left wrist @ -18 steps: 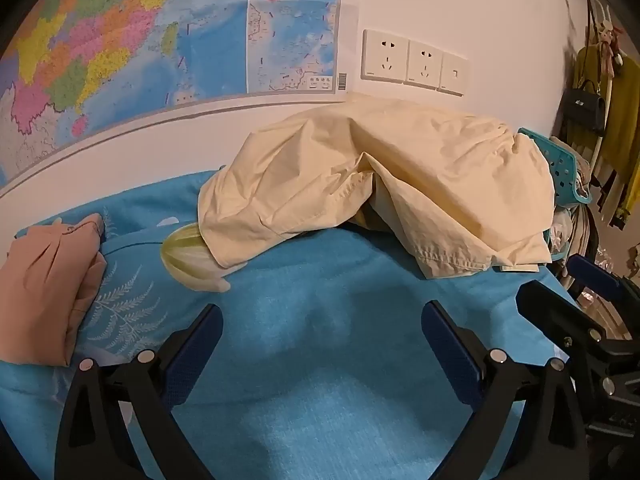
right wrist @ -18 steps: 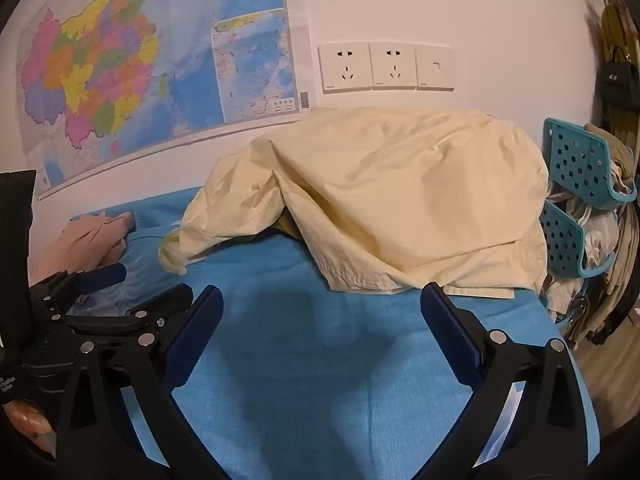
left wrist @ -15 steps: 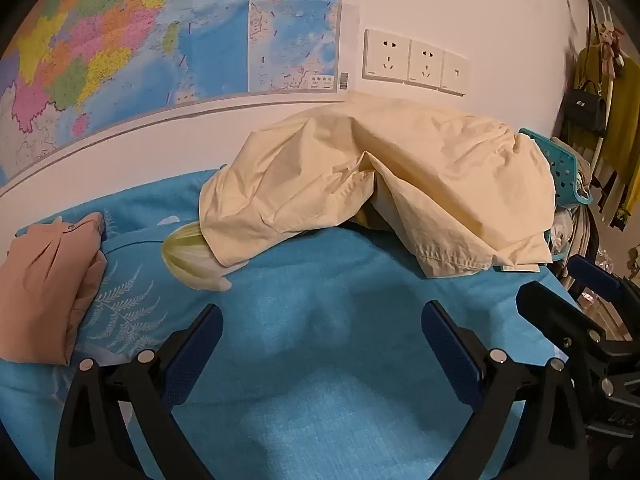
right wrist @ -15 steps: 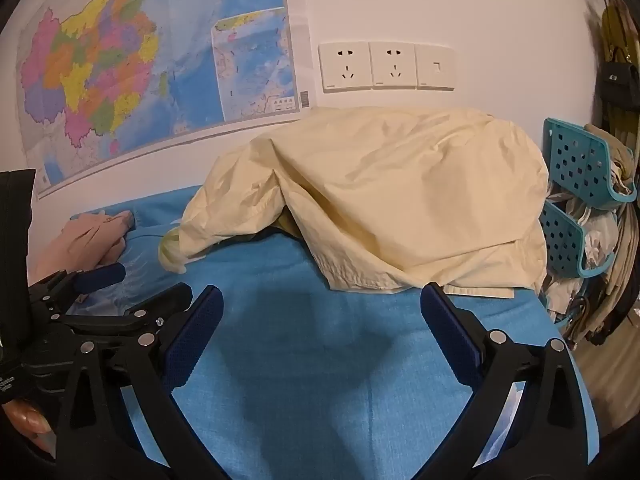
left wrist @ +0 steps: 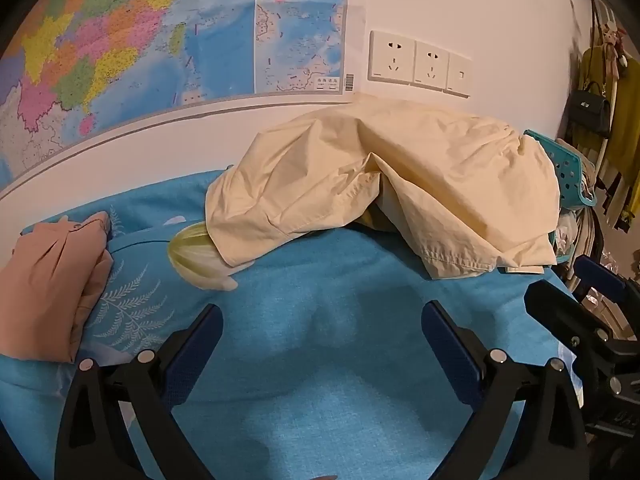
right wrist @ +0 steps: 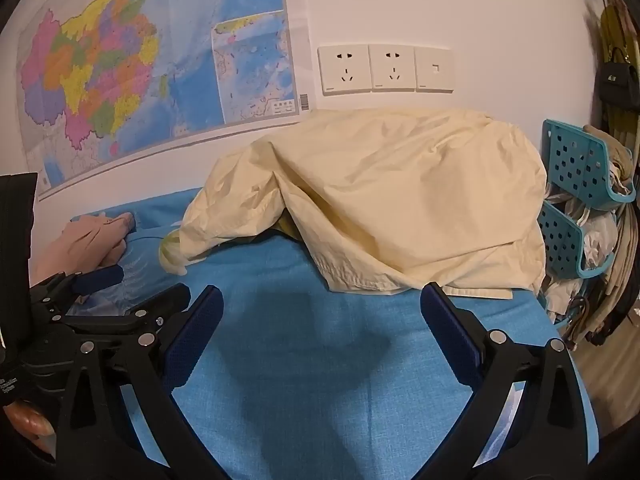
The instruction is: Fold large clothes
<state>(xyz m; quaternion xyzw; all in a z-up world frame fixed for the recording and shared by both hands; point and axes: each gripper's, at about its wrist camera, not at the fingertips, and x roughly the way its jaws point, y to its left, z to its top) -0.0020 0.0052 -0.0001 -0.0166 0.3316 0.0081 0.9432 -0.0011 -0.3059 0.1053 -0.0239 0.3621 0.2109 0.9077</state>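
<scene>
at the bed's [right wrist: 320, 360] far edge, under a map [right wrist: 140, 60] with unreadable print, a cream garment [right wrist: 400, 200] lies crumpled; left gripper [left wrist: 320, 344] and right gripper [right wrist: 320, 320] spread wide, empty.

Wall map [left wrist: 160, 40], sockets [left wrist: 418, 62], teal baskets [right wrist: 580, 160]

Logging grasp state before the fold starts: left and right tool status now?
Left tool: open, holding nothing, over the blue sheet.
Right tool: open, holding nothing, short of the cream garment.
</scene>
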